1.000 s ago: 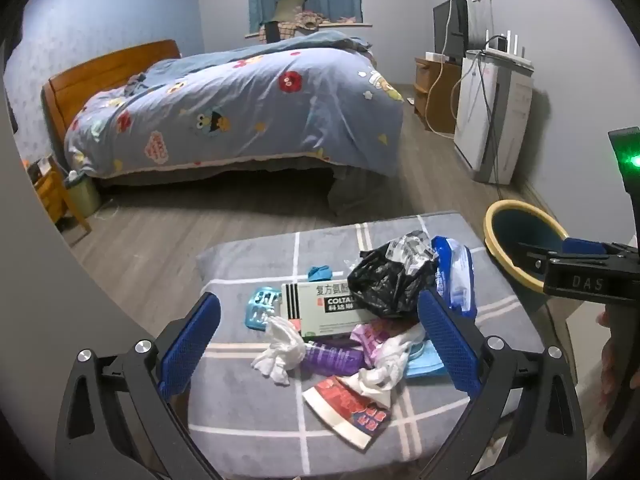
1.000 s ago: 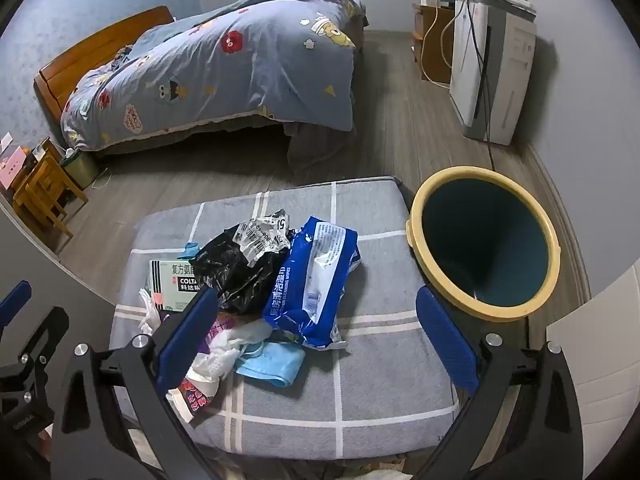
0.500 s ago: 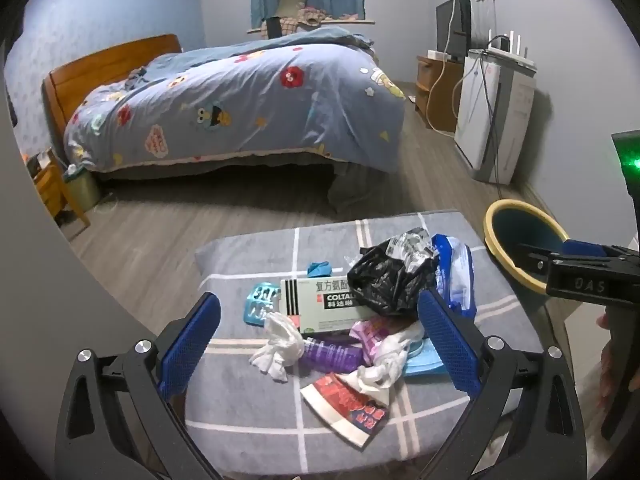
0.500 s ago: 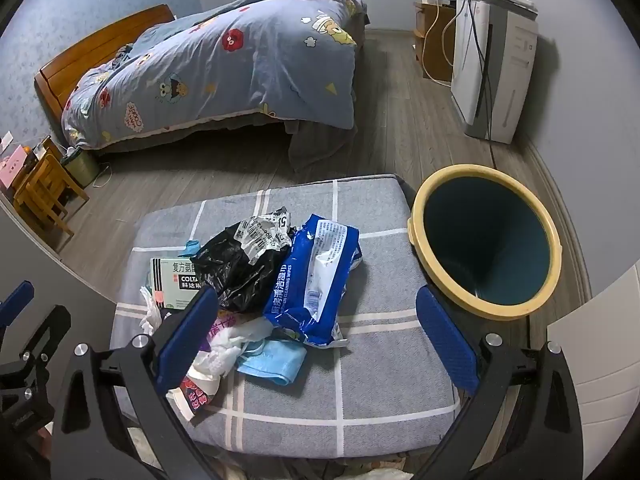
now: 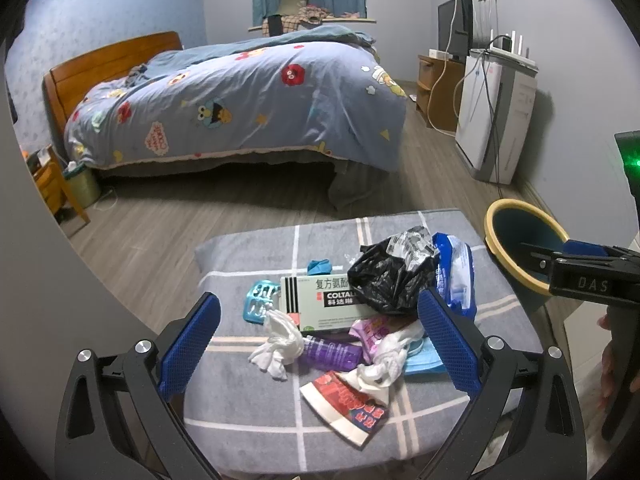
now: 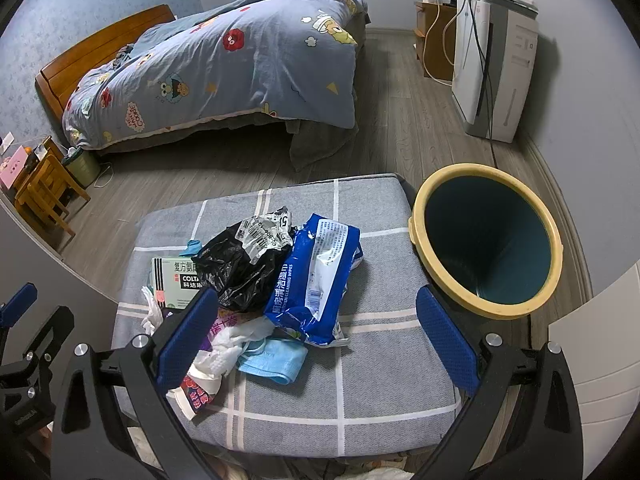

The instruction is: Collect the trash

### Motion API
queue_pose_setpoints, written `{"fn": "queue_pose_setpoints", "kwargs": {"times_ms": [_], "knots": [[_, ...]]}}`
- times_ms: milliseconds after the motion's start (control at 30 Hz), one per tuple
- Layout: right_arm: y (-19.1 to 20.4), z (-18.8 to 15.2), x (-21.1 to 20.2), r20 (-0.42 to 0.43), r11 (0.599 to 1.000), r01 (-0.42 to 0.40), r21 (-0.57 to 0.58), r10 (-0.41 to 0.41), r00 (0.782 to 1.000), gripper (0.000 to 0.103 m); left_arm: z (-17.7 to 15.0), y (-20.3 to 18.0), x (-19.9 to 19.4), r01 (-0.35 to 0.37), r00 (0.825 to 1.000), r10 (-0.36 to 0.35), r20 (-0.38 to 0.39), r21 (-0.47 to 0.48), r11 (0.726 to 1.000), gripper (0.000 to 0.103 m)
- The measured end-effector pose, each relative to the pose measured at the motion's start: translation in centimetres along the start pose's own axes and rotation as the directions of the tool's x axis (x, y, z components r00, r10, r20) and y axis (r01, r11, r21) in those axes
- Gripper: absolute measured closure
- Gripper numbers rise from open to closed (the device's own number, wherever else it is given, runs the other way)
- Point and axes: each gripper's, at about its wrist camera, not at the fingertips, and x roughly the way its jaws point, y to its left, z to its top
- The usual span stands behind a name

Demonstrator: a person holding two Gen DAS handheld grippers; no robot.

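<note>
Centrally, a grey checked cushion (image 6: 360, 400) carries the trash pile: blue wipes pack (image 6: 316, 276), black bag (image 6: 236, 268), medicine box (image 5: 316, 300); right of it stands the yellow-rimmed bin (image 6: 486, 240); left gripper (image 5: 320, 344) and right gripper (image 6: 316, 340) hover spread wide, holding nothing

Left gripper (image 5: 319, 345): 2 black angular arms with triangular cut-outs, each ending in a blue pad (image 5: 191, 340) with fine cross-hatch texture. 2 silver round screws per arm, near the pad base.

Right gripper (image 6: 317, 337): same build, black frame, blue textured pads (image 6: 447, 340), 2 silver screws each side.

From the left wrist view, the right gripper's body at the right edge is black, lettered "DAS" in pale print, with a blue pad tip and a green light above. Bare skin of the right hand (image 5: 608, 364) shows on its handle.
</note>
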Motion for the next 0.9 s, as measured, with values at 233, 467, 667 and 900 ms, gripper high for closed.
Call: {"fn": "queue_pose_setpoints", "kwargs": {"times_ms": [233,467,667,900], "knots": [[-0.01,-0.02,0.05,-0.001,1.000,-0.001,0.001,0.001,1.000,0.005,-0.21,0.01,0.12,0.002,1.000,-0.002,-0.003,-0.004,1.000,0.005],[0.06,-0.05,0.07,-0.002,1.000,-0.002,0.001,0.002,1.000,0.005,-0.23,0.02,0.14,0.003,1.000,-0.003,-0.003,-0.005,1.000,0.005],[0.11,-0.07,0.07,-0.002,1.000,-0.002,0.002,0.002,1.000,0.005,-0.29,0.10,0.21,0.004,1.000,-0.004,-0.006,-0.005,1.000,0.005],[0.12,-0.08,0.11,-0.003,1.000,-0.003,0.003,0.003,1.000,0.005,-0.20,0.07,0.17,0.005,1.000,-0.005,-0.006,-0.005,1.000,0.005]]}}
